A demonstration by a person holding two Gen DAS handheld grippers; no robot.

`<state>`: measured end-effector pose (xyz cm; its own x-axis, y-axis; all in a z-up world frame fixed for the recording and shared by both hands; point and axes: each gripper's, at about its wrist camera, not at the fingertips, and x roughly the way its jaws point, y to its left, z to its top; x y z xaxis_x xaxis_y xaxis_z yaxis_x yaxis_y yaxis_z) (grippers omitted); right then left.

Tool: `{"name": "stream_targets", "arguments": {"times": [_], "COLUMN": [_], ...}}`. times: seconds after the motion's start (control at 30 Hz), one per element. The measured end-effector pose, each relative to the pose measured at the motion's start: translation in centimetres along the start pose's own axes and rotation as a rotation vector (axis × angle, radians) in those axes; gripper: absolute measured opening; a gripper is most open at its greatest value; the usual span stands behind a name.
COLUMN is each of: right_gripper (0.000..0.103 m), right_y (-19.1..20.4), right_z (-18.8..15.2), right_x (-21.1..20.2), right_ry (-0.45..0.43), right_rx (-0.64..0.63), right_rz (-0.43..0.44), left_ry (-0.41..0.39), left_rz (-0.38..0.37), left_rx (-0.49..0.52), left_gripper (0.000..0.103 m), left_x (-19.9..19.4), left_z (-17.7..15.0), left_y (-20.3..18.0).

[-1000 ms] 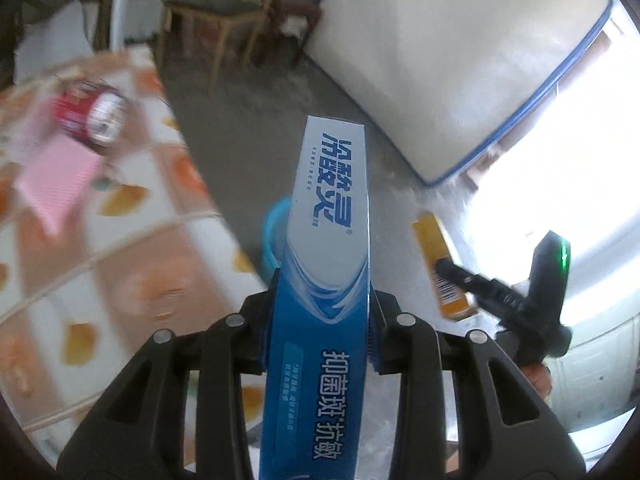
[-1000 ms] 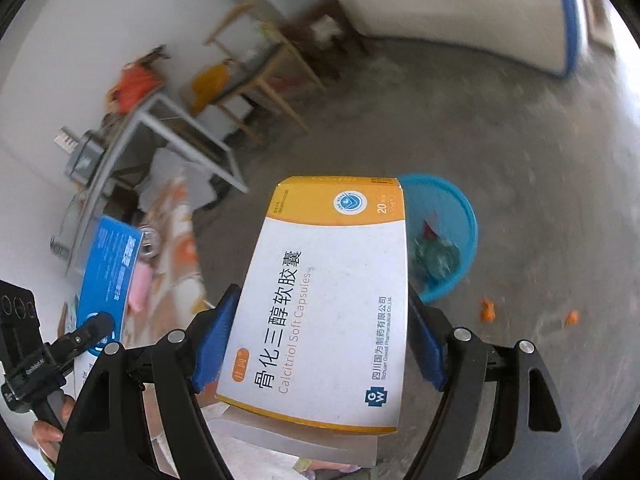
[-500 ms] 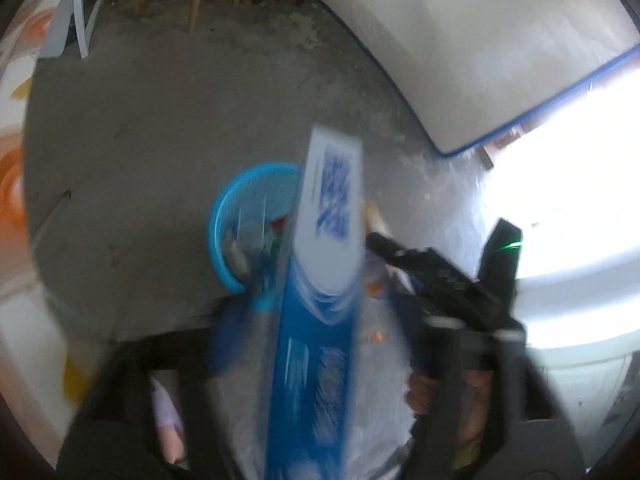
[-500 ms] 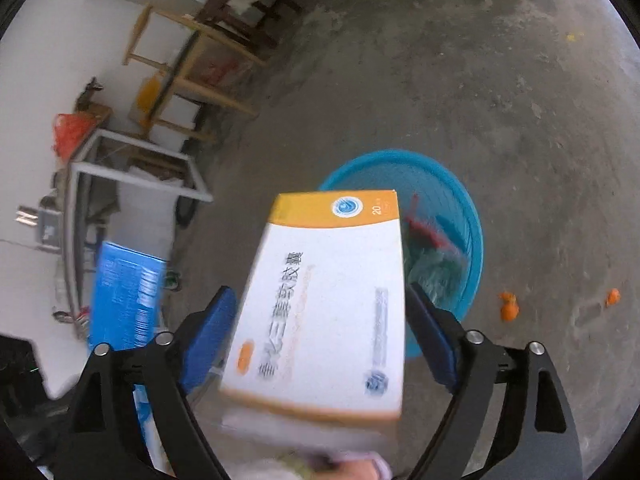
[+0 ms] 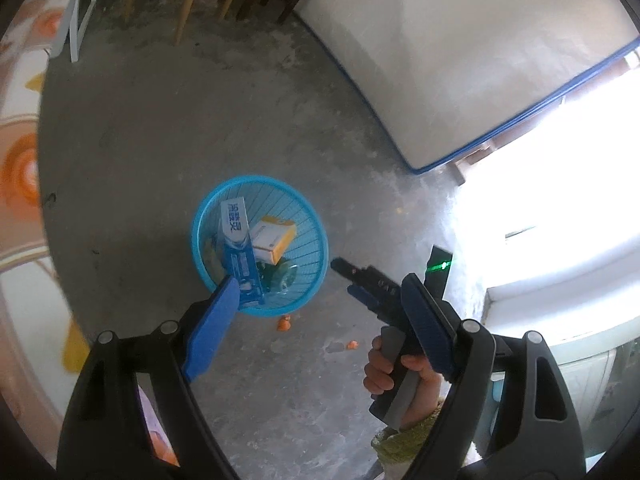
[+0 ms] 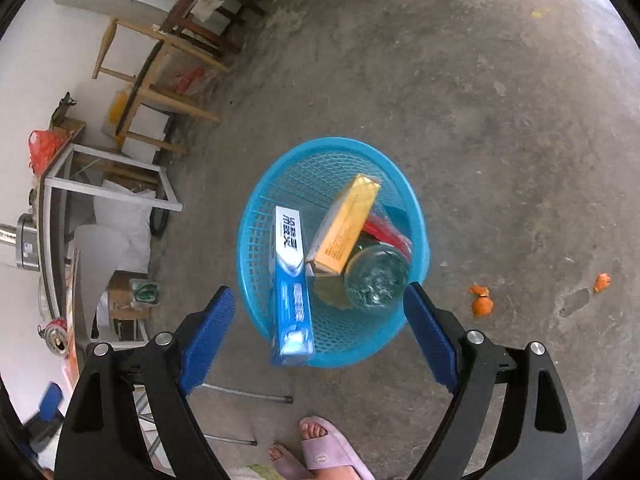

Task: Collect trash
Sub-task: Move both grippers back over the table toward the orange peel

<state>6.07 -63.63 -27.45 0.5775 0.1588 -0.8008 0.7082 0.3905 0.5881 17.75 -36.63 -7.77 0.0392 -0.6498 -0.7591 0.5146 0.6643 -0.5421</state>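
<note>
Toothpaste box [image 6: 292,280], released like the orange medicine box [image 6: 344,228] into the blue basket [image 6: 256,216] below both wide-open, empty grippers [image 6: 316,320] [image 5: 320,312], seems to overhang the near rim and may tip out.

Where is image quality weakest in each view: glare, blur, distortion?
Left wrist view: the bright doorway at the right is blown out, the patterned tablecloth smears at the left edge. Right wrist view: evenly lit, the round blue plastic basket is sharp; fisheye bends the wooden stools.
</note>
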Motion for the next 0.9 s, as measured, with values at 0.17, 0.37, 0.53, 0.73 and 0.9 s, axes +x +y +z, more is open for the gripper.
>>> {"name": "stream_targets", "arguments": {"times": [0.17, 0.37, 0.53, 0.73, 0.9], "right_gripper": [0.084, 0.084, 0.087, 0.089, 0.09], "right_y": [0.8, 3.1, 7.2, 15.5, 23.8], "right_z": [-1.8, -4.1, -5.7, -7.7, -10.8], "right_x": [-3.7, -8.1, -11.0, -13.5, -13.1], "right_ry": [-0.034, -0.052, -0.058, -0.066, -0.017], "right_rx": [-0.054, -0.115, -0.231, -0.429, -0.592], "right_rz": [0.012, 0.096, 0.144, 0.207, 0.295], "left_ry": [-0.061, -0.173, -0.23, -0.369, -0.48], "left_rz": [-0.023, 0.021, 0.098, 0.221, 0.299], "left_rx": [0.018, 0.098, 0.086, 0.037, -0.083], "left_gripper": [0.079, 0.079, 0.079, 0.083, 0.083], "left_x": [-4.3, -10.4, -15.0, -21.5, -26.9], "left_z": [0.0, -2.1, -4.7, -8.8, -11.6], "left_y": [-0.1, 0.9, 4.3, 9.9, 15.8]}}
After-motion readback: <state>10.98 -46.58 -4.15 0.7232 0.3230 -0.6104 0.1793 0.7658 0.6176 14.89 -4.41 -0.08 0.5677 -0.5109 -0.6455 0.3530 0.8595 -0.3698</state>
